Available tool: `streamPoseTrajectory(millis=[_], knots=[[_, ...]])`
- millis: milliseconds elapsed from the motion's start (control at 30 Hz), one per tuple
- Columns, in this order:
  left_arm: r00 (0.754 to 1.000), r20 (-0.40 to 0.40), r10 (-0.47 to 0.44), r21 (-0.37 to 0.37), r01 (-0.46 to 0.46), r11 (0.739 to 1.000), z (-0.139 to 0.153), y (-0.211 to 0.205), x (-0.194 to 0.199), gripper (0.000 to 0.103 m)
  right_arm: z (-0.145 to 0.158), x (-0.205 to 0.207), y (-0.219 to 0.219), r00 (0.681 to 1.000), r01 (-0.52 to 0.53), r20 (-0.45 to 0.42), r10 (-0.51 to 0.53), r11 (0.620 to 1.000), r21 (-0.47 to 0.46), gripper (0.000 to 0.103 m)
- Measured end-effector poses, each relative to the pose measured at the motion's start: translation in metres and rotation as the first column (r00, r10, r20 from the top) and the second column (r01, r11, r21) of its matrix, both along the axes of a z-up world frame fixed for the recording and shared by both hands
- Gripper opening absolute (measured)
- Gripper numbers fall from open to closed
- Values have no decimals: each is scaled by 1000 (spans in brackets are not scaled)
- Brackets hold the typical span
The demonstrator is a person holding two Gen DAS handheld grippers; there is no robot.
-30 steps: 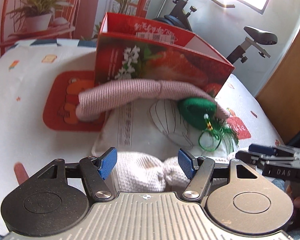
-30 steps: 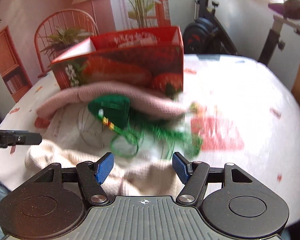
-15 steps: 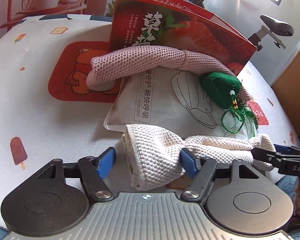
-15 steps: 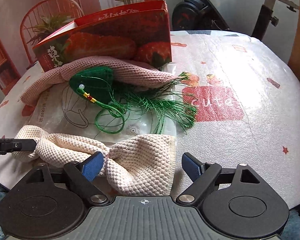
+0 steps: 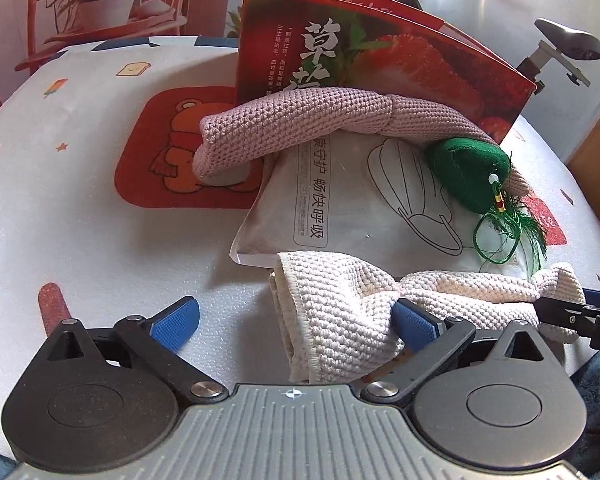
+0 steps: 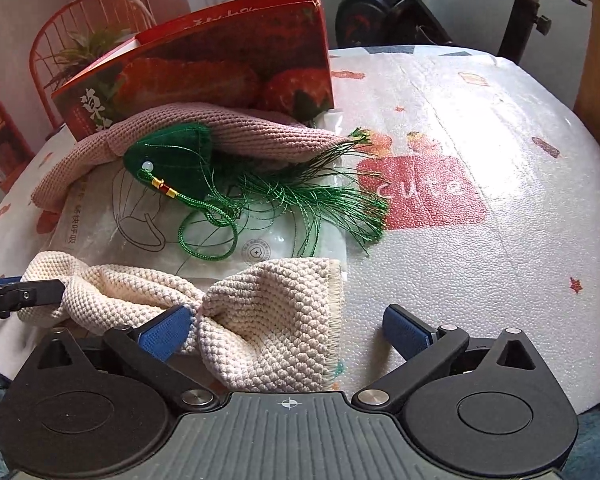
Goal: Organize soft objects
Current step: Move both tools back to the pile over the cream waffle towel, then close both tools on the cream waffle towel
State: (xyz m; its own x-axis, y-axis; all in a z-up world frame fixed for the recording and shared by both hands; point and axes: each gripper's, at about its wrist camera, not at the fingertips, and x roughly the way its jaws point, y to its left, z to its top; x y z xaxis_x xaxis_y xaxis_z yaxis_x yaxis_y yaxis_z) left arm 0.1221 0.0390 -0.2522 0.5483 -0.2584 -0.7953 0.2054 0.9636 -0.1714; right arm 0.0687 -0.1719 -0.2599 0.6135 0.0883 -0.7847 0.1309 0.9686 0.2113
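Nearest the cameras, both tongs stand spread wide, their jaws having just been opening, and neither grips anything. The left tongs (image 5: 294, 320) straddle one end of the cream towel (image 5: 340, 312); the towel lies loose against the right blue pad, clear of the other. The right tongs (image 6: 288, 330) straddle the towel's other end (image 6: 276, 320), which touches the left pad only. The towel rests released, bunched in the middle, along the near edge of the worktop (image 5: 80, 220), overlapping a white packet (image 5: 340, 200). Beyond it, a green pouch (image 6: 172, 156) with a tassel lies on the packet, leaning against a pink knitted roll (image 5: 320, 120). Farthest, a red strawberry box (image 5: 380, 64) stands upright behind the roll. The towel's near edges are hidden behind the tongs' bodies; the box's inside cannot be seen.
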Motion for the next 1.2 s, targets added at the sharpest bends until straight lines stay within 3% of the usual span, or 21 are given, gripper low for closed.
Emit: streamPoseTrajectory(millis=[300,433,533,700,767,833,933,1000,1200], knots=[[1000,1,-5,41,5,999,0,-6,-1,103,1,-1,-8,1000,25,7,-25,998,58,103],[1000,0,-8,41,8,999,0,-6,-1,103,5,-9,-22,994,111,10,-113,985,133,99],[1000,-1,-7,39,7,999,0,-5,-1,103,6,-10,-25,991,131,0,-133,984,123,86],[1000,-8,-12,31,12,999,1,-4,-1,103,7,-11,-22,995,95,-3,-95,988,120,47],[1000,-14,-15,27,15,1000,2,-4,-2,103,7,-10,-17,998,62,-8,-61,990,127,38],[1000,-17,-17,10,17,1000,3,-1,-3,102,7,-8,-14,999,50,-7,-49,992,119,37],[999,-15,-31,-67,30,997,6,4,-4,89,6,-7,-14,999,39,0,-39,991,129,32],[999,-7,-49,-103,48,993,9,4,-6,73,7,-7,-12,1000,28,6,-29,992,125,30],[994,18,-106,-119,108,987,13,-3,-12,37,10,-8,-7,1000,3,23,-5,995,97,24]])
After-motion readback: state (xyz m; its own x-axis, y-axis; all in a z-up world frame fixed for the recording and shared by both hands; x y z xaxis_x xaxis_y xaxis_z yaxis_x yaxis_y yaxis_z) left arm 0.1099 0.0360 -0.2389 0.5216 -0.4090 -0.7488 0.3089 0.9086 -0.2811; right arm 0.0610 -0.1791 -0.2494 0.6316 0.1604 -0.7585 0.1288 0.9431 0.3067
